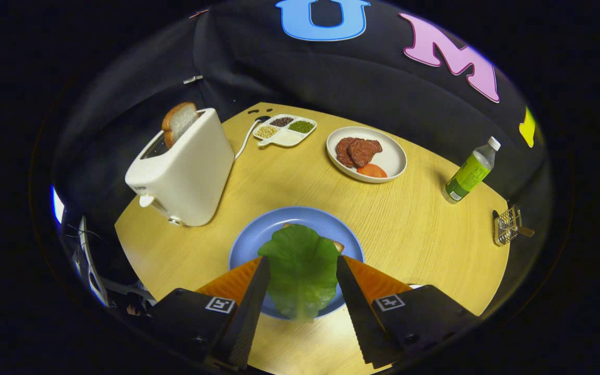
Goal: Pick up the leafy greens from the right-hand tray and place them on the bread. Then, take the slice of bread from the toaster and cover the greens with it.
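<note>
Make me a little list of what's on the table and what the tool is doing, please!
tool: gripper, fingers apart on either side of the leaf; whether they press on it, cannot tell
leafy greens: between the fingers, over the blue plate
blue plate: just ahead of the fingers; a bit of bread peeks from under the leaf
toaster: white, beyond the plate, a bread slice sticking up
white plate: holds meat and a tomato slice
divided dish: beans and seeds
bottle: green label, standing

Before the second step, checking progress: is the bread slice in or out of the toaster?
In: the bread slice pokes up from the toaster slot.
</note>
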Demonstrator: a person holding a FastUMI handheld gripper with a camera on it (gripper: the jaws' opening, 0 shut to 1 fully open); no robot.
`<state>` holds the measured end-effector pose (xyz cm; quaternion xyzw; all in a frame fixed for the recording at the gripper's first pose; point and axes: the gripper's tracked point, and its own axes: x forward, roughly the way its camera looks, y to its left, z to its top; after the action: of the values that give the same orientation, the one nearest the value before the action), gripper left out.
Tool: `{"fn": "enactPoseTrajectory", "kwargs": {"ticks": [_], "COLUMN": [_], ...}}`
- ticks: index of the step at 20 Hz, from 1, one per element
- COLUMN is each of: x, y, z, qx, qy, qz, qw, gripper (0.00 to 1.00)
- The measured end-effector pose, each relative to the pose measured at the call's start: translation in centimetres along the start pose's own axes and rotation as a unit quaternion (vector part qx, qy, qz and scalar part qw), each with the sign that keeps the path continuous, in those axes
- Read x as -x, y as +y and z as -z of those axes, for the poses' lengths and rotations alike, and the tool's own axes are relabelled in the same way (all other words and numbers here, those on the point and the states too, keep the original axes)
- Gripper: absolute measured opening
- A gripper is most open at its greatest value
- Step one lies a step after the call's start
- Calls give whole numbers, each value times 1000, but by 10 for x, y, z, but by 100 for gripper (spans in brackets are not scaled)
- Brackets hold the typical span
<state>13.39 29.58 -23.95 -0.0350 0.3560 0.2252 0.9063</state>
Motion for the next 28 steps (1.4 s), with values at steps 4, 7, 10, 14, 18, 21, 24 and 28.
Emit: {"fn": "enactPoseTrajectory", "kwargs": {"ticks": [4,7,10,14,18,21,24,28], "x": [24,40,53,49,20,-9,-41,-73], "y": [27,54,86,135,178,196,210,221], "z": [-45,-86,-126,-165,-181,-187,-189,-192], "qx": [-5,1,14,36,48,44,41,42], "qy": [-52,-88,-119,-136,-122,-105,-83,-62], "qz": [-25,-45,-74,-108,-116,-111,-104,-99], "qw": [998,995,990,984,985,987,990,992], "gripper": [81,81,81,81,82,77,74,73]}}
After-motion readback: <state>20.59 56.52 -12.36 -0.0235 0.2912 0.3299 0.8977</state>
